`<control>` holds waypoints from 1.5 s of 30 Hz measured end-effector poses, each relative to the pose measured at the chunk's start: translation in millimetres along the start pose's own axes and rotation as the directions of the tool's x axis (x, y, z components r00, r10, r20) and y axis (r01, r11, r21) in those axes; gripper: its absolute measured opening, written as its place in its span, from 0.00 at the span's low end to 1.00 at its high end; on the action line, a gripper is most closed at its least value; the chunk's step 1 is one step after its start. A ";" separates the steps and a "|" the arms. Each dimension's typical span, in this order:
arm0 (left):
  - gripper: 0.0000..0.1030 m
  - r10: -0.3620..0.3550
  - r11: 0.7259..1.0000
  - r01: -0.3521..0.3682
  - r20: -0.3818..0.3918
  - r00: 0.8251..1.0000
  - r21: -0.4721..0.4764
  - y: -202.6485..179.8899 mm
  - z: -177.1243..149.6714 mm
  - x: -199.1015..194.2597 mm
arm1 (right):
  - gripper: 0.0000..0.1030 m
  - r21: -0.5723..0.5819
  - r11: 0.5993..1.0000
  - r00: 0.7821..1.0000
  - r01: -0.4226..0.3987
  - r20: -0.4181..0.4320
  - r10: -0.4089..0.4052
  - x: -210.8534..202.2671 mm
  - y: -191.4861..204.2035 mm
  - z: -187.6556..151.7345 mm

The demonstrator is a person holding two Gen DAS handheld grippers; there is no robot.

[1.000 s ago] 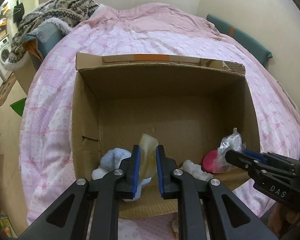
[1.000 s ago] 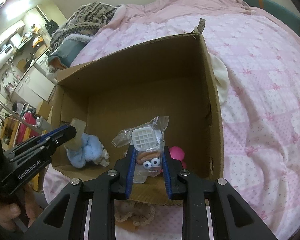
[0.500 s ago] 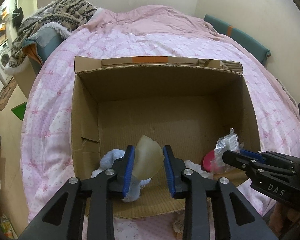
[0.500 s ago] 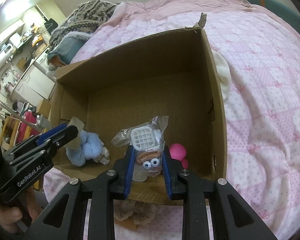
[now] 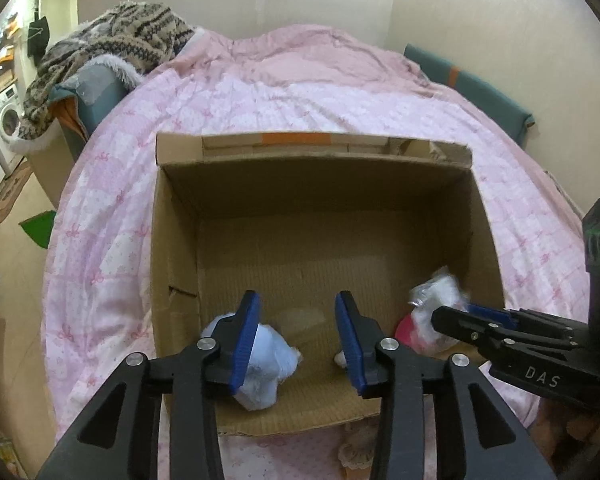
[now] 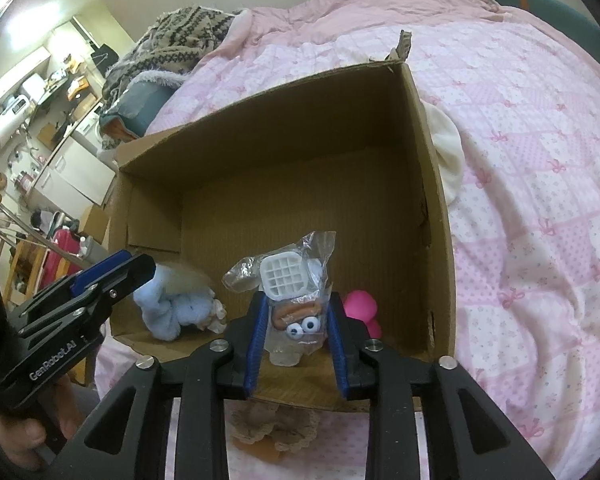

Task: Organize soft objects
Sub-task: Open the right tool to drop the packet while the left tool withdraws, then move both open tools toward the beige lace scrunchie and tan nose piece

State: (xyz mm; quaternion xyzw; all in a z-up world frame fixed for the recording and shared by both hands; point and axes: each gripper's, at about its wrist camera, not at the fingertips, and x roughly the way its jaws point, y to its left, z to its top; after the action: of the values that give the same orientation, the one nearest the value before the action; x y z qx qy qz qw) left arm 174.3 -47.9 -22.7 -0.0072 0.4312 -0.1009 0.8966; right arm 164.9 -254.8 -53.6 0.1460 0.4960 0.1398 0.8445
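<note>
An open cardboard box sits on the pink bed. My left gripper is open above the box's near edge. A pale beige soft piece lies blurred below it; in the right wrist view it rests on a light blue plush. My right gripper is shut on a clear bag with a white grid piece and a googly-eyed toy, held over the box's right side. A pink soft toy lies in the box.
A cream soft item lies on the quilt against the box's right wall. A lace-edged item lies on the bed before the box. A knitted blanket pile is at the bed's far left. A teal cushion lines the wall.
My left gripper opened and let go of the beige soft piece, which dropped into the box by the blue plush. My right gripper kept hold of the bag.
</note>
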 end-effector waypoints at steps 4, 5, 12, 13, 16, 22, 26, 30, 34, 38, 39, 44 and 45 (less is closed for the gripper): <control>0.61 0.016 1.000 -0.016 0.033 0.999 -0.010 1.2 1.4 -8.5 | 0.61 0.016 1.000 0.998 -0.022 0.066 0.021 -13.5 -0.7 1.1; 0.63 0.021 1.000 -0.021 0.041 0.999 -0.012 1.8 1.6 -10.4 | 0.62 0.015 1.000 0.997 -0.022 0.077 0.021 -16.1 -0.5 1.6; 0.66 0.043 0.999 -0.043 0.048 0.998 -0.002 2.3 -1.3 -20.5 | 0.66 0.014 1.000 0.994 -0.028 0.107 0.026 -28.2 3.2 -0.4; 0.66 0.045 0.999 -0.045 0.048 0.998 0.004 2.0 -2.1 -22.7 | 0.66 0.013 1.000 0.994 -0.028 0.107 0.027 -29.5 4.0 -1.5; 0.66 0.058 0.998 -0.058 0.052 0.997 0.008 3.6 -5.1 -30.0 | 0.66 0.007 1.000 0.994 -0.023 0.105 0.022 -32.9 6.8 -3.0; 0.66 0.075 0.997 -0.073 0.069 0.995 -0.030 16.4 -7.5 -48.8 | 0.66 0.022 1.000 0.995 -0.016 0.099 0.014 -42.8 6.3 -10.6; 0.66 0.083 0.995 -0.080 0.054 0.995 -0.055 23.3 -14.4 -57.5 | 0.66 0.035 0.999 0.996 -0.016 0.092 0.013 -47.8 4.2 -17.1; 0.66 0.082 0.994 -0.080 0.029 0.996 -0.068 26.6 -28.2 -64.3 | 0.66 0.064 0.998 0.997 -0.022 0.078 0.017 -48.9 0.5 -26.7; 0.66 0.076 0.994 -0.076 -0.003 0.997 -0.073 27.5 -42.8 -67.2 | 0.66 0.073 0.997 0.998 -0.016 0.058 0.012 -48.8 0.2 -35.6; 0.66 0.049 0.993 -0.055 -0.059 0.997 -0.106 28.6 -62.4 -65.8 | 0.66 0.085 0.996 1.000 -0.008 0.008 0.007 -42.6 -2.0 -46.7; 0.66 0.042 0.992 -0.050 -0.071 0.997 -0.113 28.5 -65.6 -64.9 | 0.66 0.089 0.996 1.000 -0.007 -0.002 0.007 -41.0 -3.0 -49.3; 0.66 0.041 0.985 -0.061 -0.128 0.991 -0.160 32.5 -79.3 -56.3 | 0.66 0.125 0.992 0.998 -0.001 -0.062 0.009 -30.8 -9.0 -62.1; 0.66 0.044 0.984 -0.068 -0.141 0.989 -0.166 32.8 -81.2 -53.3 | 0.66 0.135 0.991 0.997 -0.003 -0.071 0.012 -29.0 -10.7 -63.5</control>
State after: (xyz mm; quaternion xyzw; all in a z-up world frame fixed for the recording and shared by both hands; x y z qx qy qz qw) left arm 84.7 0.2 -35.8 -0.0649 0.4988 -0.0386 0.8634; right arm 96.4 -268.8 -64.1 0.1996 0.5335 0.1143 0.8139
